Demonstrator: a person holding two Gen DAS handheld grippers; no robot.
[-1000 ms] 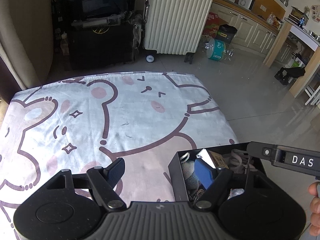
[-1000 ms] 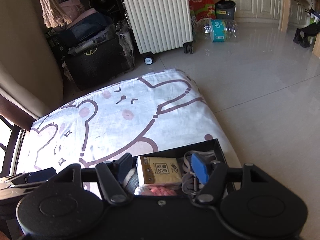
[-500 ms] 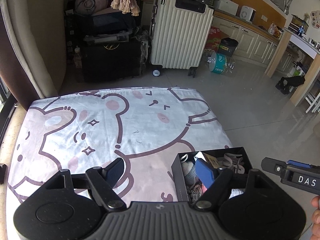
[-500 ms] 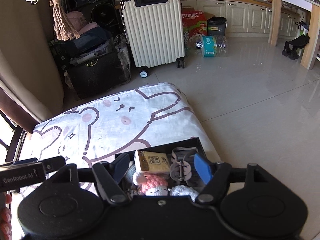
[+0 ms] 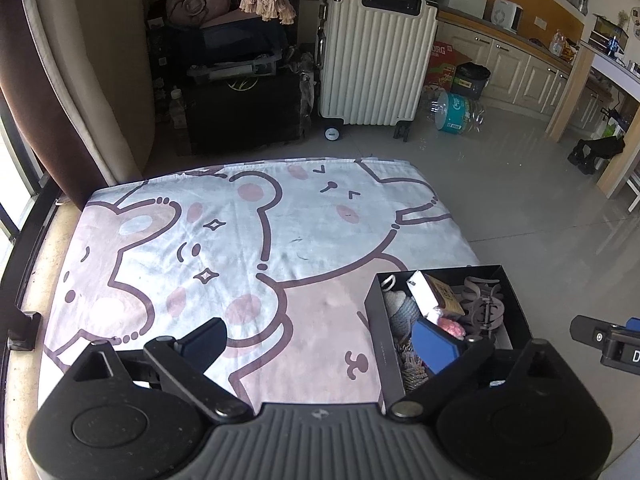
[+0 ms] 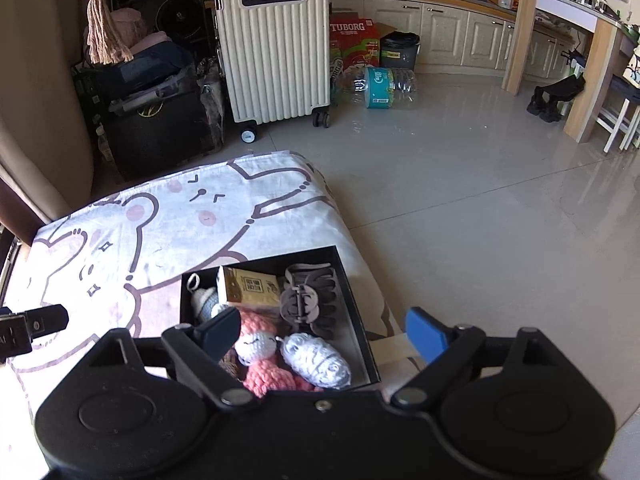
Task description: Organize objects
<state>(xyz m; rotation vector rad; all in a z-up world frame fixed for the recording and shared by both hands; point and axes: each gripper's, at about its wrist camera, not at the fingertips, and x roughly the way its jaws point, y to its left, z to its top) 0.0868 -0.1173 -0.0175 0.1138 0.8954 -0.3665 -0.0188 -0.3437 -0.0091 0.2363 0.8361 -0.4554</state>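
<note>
Far beyond my right gripper point(image 6: 322, 334), its jaws opening above the black box point(image 6: 356, 304), a red carton point(image 6: 354, 42) reads "TUBORG"; my left gripper point(image 5: 320, 344) opens empty.

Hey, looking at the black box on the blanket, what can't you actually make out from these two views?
- Near end of the black box, right wrist view: covered by the right hand-held gripper body.
- Box contents, left wrist view: partly behind the left hand-held gripper fingertip.
- Print on the tan packet: too small.
- Lower body of the pink crochet doll: cut off by the gripper.
</note>
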